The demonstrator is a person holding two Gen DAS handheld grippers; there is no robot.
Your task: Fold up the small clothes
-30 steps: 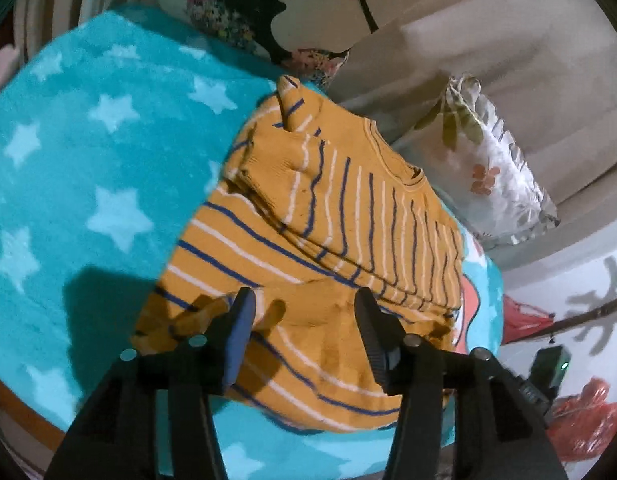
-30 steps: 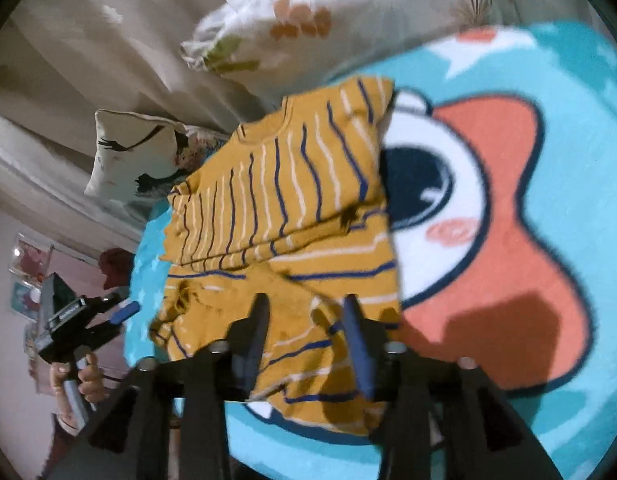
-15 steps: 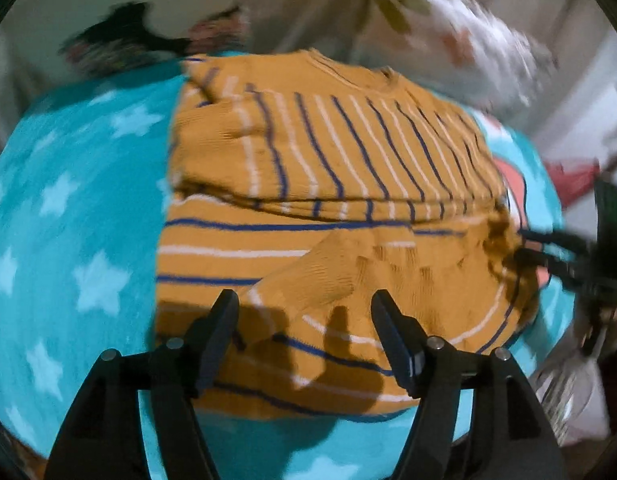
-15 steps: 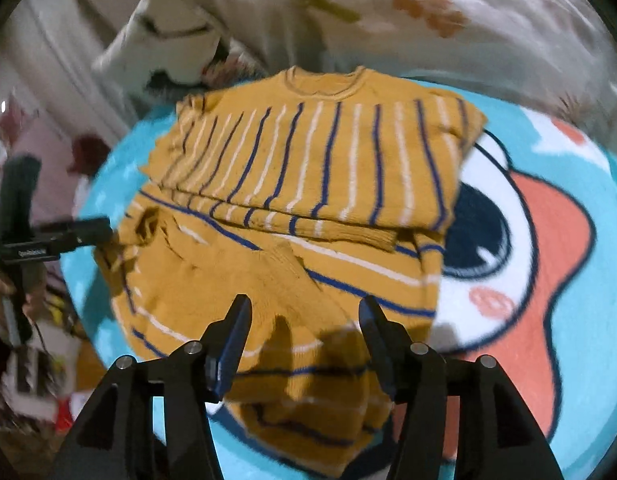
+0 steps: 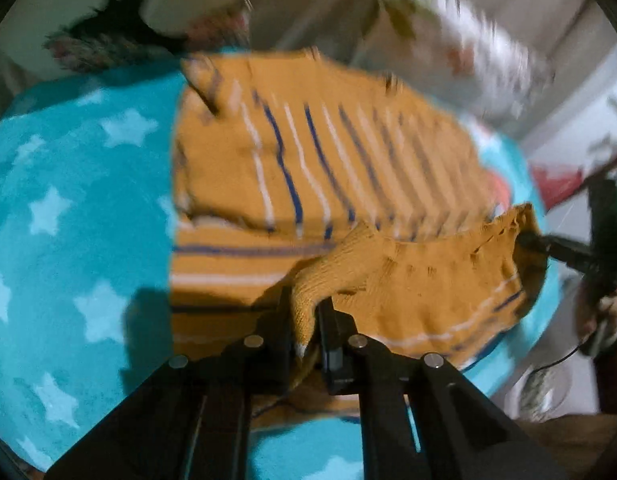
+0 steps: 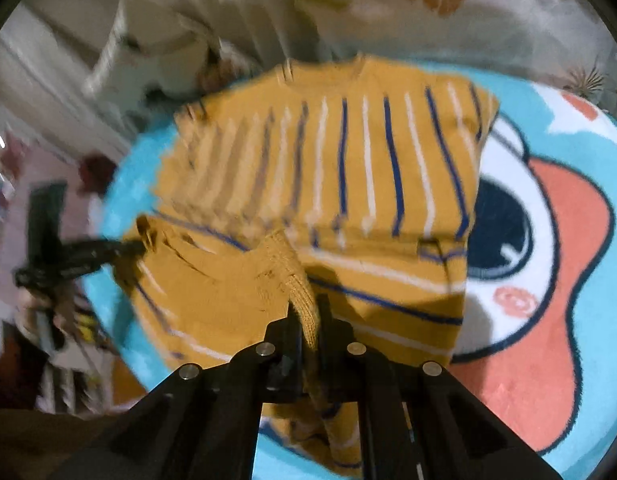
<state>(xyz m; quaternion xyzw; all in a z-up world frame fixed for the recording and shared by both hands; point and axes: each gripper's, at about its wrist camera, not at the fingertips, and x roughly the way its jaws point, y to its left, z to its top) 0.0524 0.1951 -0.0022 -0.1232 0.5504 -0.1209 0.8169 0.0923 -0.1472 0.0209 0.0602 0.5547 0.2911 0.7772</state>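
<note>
We are inspecting a turquoise star-print blanket (image 5: 68, 208) on which the mustard striped sweater (image 5: 328, 160) is lying, its upper body folded flat near the pillows (image 6: 388, 8). Partway done, we are judging — the hem half is lifting, not yet laid over. The left gripper (image 5: 306, 320) is clenching a knit ridge of the hem; the right gripper (image 6: 308, 320) is pinching another — each is also showing in the other's view at the sweater's far corner.
</note>
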